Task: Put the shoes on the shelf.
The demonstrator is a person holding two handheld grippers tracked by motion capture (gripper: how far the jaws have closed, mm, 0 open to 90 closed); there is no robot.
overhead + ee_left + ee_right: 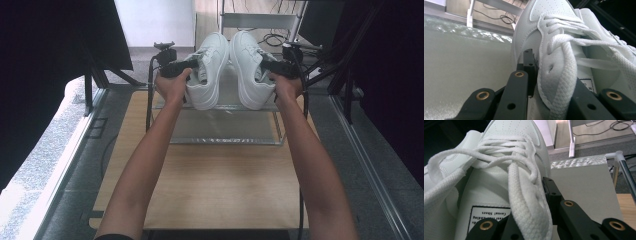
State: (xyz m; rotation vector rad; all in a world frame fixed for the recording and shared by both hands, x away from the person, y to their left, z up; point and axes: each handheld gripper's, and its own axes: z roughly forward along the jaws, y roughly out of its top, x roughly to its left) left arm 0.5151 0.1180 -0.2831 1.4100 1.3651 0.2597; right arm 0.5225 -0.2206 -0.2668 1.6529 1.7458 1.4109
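Observation:
Two white lace-up sneakers sit side by side over the top shelf [227,95] of a metal shoe rack, toes pointing away from me. My left gripper [191,65] is shut on the outer side wall of the left sneaker [210,70], beside the laces. In the left gripper view the gripper [549,90] pinches the eyelet flap of that sneaker [554,57]. My right gripper [266,65] is shut on the right sneaker [249,70] in the same way. The right gripper view shows the gripper [531,220] clamped over the laced edge of its sneaker [506,150]. Whether the soles touch the shelf is unclear.
The rack's lower shelf [225,131] stands on a wooden tabletop [215,185]. Dark curtains hang at both sides. Cables [272,39] lie on the floor behind the rack, near a white frame [257,20]. A printed label [491,216] shows inside the right sneaker.

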